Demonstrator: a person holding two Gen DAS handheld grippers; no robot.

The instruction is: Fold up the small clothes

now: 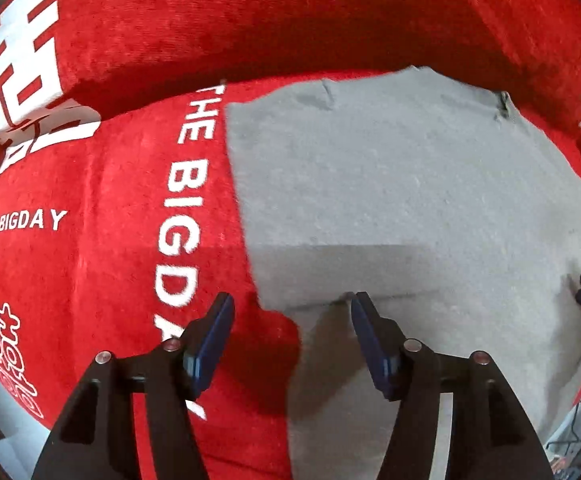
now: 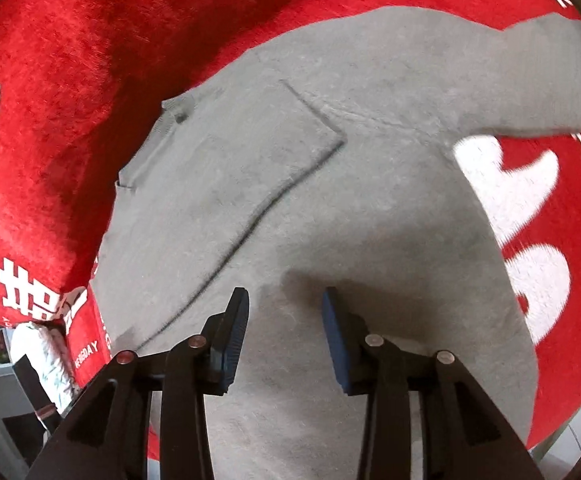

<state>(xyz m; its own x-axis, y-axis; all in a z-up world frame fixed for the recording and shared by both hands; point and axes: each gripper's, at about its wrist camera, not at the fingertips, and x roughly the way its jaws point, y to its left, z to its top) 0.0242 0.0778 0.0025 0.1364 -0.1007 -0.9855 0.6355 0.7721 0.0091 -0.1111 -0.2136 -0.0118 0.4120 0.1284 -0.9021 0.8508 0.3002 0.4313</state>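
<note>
The gray sweater [image 2: 330,208] lies flat on the red cover [image 1: 90,240], partly folded so it gets smaller. The left gripper [image 1: 292,316] and right gripper [image 2: 285,306] hang over it, fingers open, holding nothing.

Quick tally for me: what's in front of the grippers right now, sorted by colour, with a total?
Grey: 1, the grey knitted garment lying flat, one side folded over.
Red: 1, the red plush cover with white lettering under it.
Black: 2, the left gripper and the right gripper, both with jaws apart and nothing held.
Total: 4.
</note>
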